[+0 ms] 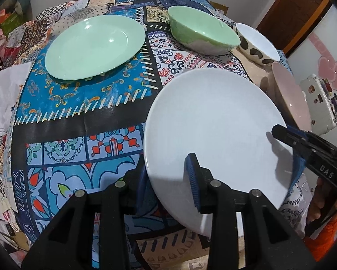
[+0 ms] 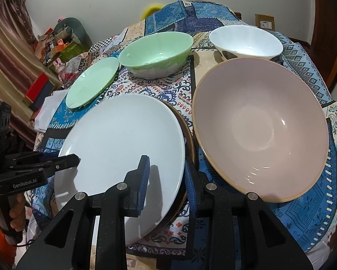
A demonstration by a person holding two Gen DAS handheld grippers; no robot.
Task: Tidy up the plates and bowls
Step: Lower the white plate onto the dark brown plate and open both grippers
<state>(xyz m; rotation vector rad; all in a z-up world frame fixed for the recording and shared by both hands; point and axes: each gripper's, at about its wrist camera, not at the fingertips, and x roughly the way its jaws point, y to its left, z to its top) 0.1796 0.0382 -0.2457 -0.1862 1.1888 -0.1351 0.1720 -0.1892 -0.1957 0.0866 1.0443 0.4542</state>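
Observation:
A large white plate is held tilted above the patterned tablecloth. My left gripper is shut on its near left rim; it shows at the left of the right wrist view. My right gripper is shut on its right rim; it shows at the right of the left wrist view. A brown-rimmed plate lies under it. A green plate, a green bowl, a white spotted bowl and a pink bowl sit on the table.
The table's near edge runs just below the grippers. White cloth lies at the table's left edge. A white sticker-covered box stands off the right side. Clutter and a curtain line the room's left.

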